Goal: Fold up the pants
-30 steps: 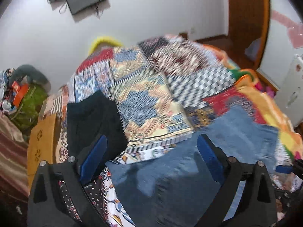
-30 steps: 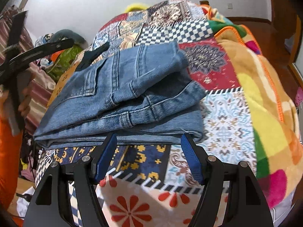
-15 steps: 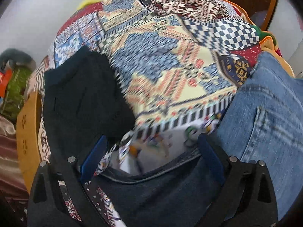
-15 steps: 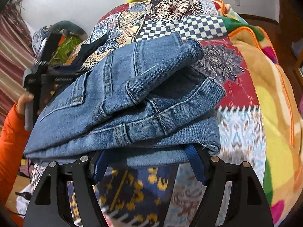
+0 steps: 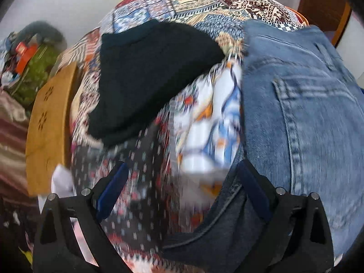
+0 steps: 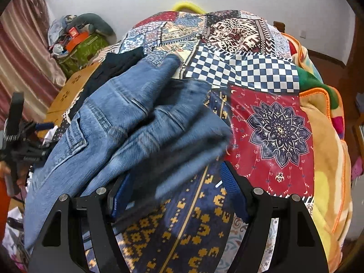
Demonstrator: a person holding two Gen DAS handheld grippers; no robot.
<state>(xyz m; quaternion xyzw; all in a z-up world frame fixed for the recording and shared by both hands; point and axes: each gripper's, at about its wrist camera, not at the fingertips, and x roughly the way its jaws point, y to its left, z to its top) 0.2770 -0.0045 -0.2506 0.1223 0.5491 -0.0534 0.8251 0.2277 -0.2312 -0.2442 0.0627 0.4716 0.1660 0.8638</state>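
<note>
Left wrist view, from left: a wooden board (image 5: 49, 127), a folded black garment (image 5: 145, 77) on the patchwork bedspread (image 5: 200, 122), then the folded jeans (image 5: 307, 118) filling the right side. My left gripper (image 5: 182, 186) has its jaws spread; the right finger (image 5: 254, 191) lies against the denim edge, and nothing is pinched.

Right wrist view, from left: the jeans (image 6: 127, 132) lie as a thick multi-layer bundle on the bedspread (image 6: 279, 129), its near edge over the gap of my right gripper (image 6: 175, 191). The jaws look spread around the lowest layers; blur hides whether the pads press the cloth, so I cannot tell if it grips.

Handling, as I judge it: denim is soft but heavy, and the stacked layers may slide apart. I would take hold at the thick folded edge, one gripper near each end, catching all layers.

No brand, label or writing is legible
</note>
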